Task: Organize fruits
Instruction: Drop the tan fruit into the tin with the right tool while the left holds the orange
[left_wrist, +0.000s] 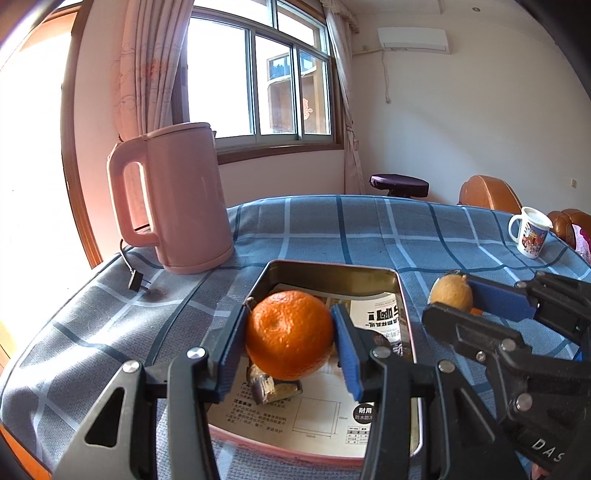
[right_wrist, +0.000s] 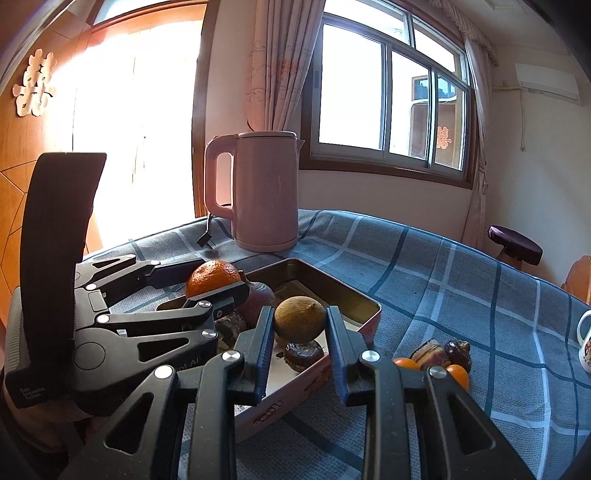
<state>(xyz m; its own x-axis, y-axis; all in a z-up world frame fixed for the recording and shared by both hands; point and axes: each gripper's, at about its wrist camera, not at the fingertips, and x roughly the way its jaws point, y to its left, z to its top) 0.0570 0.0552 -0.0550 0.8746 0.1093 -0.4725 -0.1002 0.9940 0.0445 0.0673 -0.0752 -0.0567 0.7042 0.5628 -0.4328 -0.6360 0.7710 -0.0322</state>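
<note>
My left gripper is shut on a big orange and holds it over the near left part of an open metal tin lined with printed paper. The right wrist view shows that orange in the left gripper at the tin's left rim. My right gripper is shut on a tan round fruit at the tin's right side, also seen as the tan fruit in the right gripper. A dark red fruit and a dark brown one lie in the tin.
A pink kettle stands at the back left on the blue checked cloth, its plug lying beside it. A printed mug stands far right. Small oranges and dark fruits lie right of the tin.
</note>
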